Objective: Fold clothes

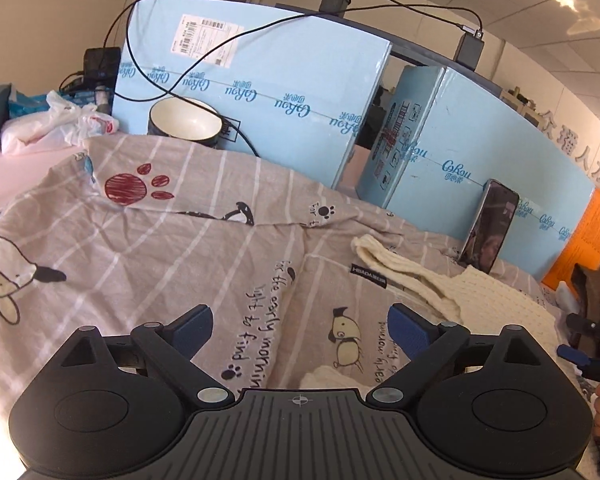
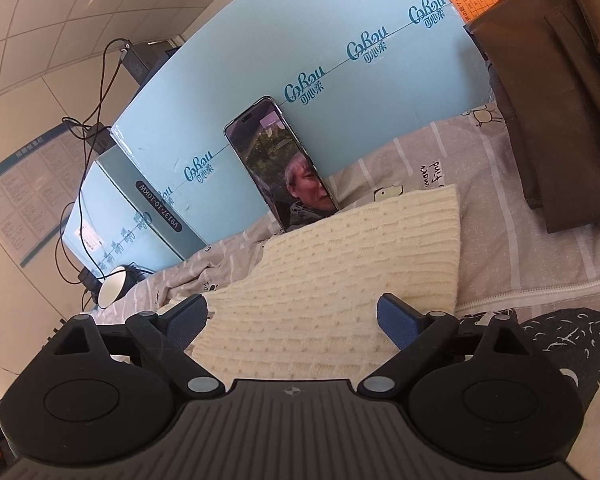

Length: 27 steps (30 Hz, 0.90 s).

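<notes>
Both grippers hanging wide, nothing held.
We're holding the left gripper point(image 1: 300, 330) over the printed sheet point(image 1: 160, 248); the right gripper point(image 2: 292, 320) is straddling the cream knit sweater point(image 2: 340, 264), pads clear.

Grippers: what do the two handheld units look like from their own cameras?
Left gripper and right gripper match: black linkage arms with silver pivot pins, blue ribbed pads, round black housings, and a grey grooved base plate bearing a small crosshair mark.
</notes>
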Motion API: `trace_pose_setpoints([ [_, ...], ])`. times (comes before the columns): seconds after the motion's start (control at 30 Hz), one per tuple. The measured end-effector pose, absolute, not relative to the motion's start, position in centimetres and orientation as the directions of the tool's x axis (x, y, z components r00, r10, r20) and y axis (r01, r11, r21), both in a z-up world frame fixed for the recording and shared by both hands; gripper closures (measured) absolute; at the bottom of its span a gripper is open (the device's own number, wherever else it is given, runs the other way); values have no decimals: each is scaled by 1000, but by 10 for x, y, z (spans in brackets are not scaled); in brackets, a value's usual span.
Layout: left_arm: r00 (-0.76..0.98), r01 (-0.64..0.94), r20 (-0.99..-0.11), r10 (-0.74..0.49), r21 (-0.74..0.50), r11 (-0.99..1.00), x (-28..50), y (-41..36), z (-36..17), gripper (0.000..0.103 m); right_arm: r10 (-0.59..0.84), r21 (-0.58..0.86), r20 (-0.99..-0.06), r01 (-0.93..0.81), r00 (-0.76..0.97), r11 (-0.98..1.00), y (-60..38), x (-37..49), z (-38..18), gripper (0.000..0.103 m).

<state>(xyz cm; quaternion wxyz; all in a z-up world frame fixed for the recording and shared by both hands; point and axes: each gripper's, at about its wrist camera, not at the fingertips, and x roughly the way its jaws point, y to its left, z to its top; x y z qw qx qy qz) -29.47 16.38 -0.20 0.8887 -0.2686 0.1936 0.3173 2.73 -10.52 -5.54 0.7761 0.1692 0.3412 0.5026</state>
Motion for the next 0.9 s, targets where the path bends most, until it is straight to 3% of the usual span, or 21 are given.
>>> trace_pose_setpoints([
  [0.23, 823, -547, -512, 248, -593, 592, -295, 143, -31, 7, 893, 604, -362, -662, 266, 443, -106, 24, -56, 11],
  [0.37, 839, -521, -492, 233, -601, 606, -272, 138, -40, 9, 894, 605, -362, -662, 265, 442, -107, 23, -56, 11],
  [0.4, 833, -530, -494, 249, -586, 613, -266, 137, -43, 20, 894, 606, -362, -662, 265, 442, -108, 23, -56, 11],
  [0.43, 816, -555, -506, 278, -556, 619, -261, 136, -44, 45, 894, 606, -362, -662, 265, 441, -108, 22, -56, 11],
  [0.5, 764, -622, -539, 354, -473, 624, -251, 137, -44, 81, 896, 611, -359, -660, 262, 438, -109, 22, -56, 11],
  [0.67, 804, -570, -456, 382, -408, 713, -239, 125, -26, 88, 902, 623, -351, -656, 252, 426, -111, 23, -55, 11],
  [0.83, 846, -467, -388, 365, -210, 859, -214, 93, 3, 88, 909, 636, -338, -653, 243, 411, -114, 24, -54, 11],
  [0.9, 878, -377, -377, 296, -159, 913, -203, 78, 9, 88, 915, 641, -329, -656, 234, 398, -115, 25, -52, 11],
])
